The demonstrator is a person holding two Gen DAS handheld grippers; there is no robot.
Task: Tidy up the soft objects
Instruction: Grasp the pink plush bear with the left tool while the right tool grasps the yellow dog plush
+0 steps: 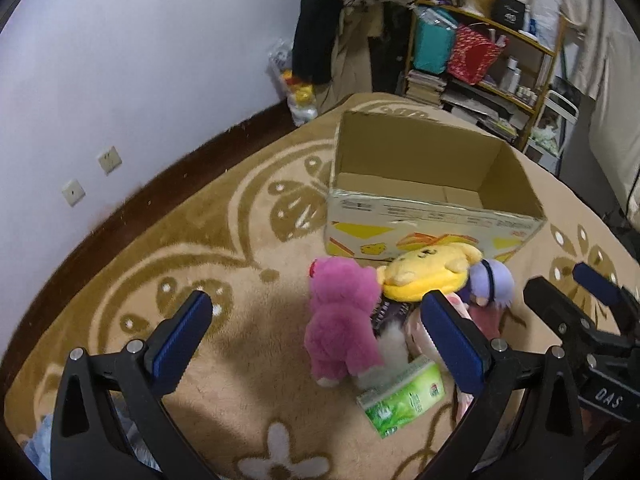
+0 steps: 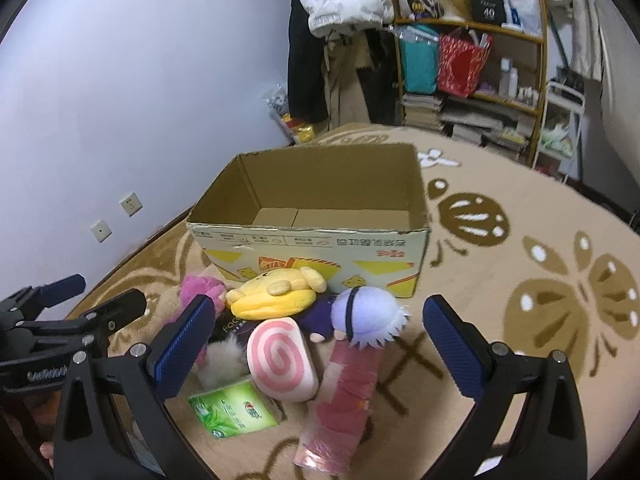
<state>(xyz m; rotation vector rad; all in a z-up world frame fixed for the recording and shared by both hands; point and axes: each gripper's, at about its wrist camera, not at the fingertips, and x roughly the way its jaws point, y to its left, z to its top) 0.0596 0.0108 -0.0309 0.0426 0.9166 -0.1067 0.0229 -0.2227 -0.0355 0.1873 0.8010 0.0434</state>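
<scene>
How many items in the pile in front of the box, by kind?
Plush toys: 4 — pink bear, yellow plush, purple-haired doll, pink swirl roll
White fluffy item: 1
Tissue packs: 2 — green, dark
Pink wrapped roll: 1
Total: 8. Cardboard box holds none.

A beige carpet [image 2: 500, 360] is patterned with brown leaves and white flowers, and the brown cardboard box [image 2: 320, 240] is printed with yellow shapes on white. A pink bear [image 1: 340, 320], a yellow plush [image 2: 276, 296], a lilac-haired doll [image 2: 368, 316], a pink-and-white spiral cushion [image 2: 280, 360] and a green tissue pack [image 2: 232, 412] are seen.
</scene>
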